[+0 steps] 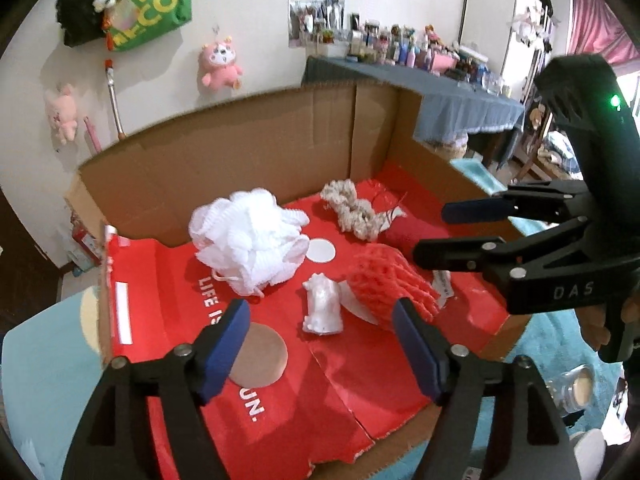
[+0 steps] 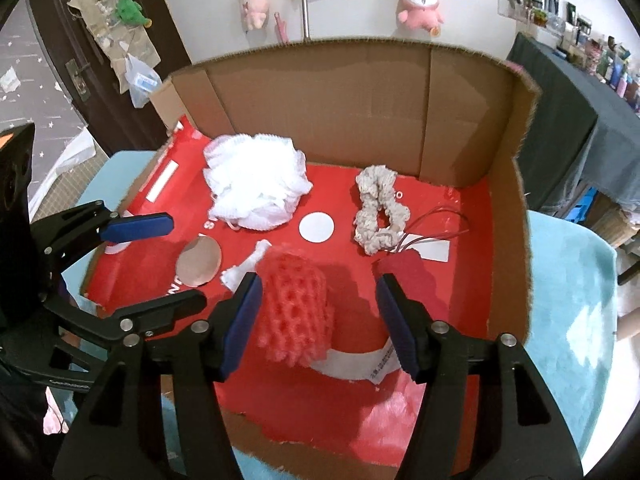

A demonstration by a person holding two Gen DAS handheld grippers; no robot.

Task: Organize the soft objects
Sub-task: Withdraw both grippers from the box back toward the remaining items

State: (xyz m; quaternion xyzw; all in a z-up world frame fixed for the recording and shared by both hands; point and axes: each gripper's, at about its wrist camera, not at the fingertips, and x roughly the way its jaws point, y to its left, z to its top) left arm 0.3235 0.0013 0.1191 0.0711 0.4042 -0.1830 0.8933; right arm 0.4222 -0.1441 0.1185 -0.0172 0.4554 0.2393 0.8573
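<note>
An open cardboard box (image 1: 240,152) (image 2: 340,100) with a red floor holds the soft things. A white mesh pouf (image 1: 248,240) (image 2: 256,188) lies at the back left and a beige scrunchie (image 1: 352,208) (image 2: 376,208) at the back right. A red foam net (image 1: 380,284) (image 2: 296,308) lies near the front, with a small white foam net (image 1: 322,308) (image 2: 244,268) to its left and a red cloth (image 1: 404,232) (image 2: 404,268) behind it. My left gripper (image 1: 320,320) (image 2: 184,262) hangs open above the white foam net. My right gripper (image 2: 318,286) (image 1: 434,234) is open over the red foam net, gripping nothing.
The box rests on a teal fluffy surface (image 2: 568,300). A glass jar (image 1: 576,392) stands outside the box at the right. A white tag on red cord (image 2: 428,250) lies by the scrunchie. Behind is a blue-draped table (image 1: 460,96) crowded with bottles, and plush toys hang on the wall.
</note>
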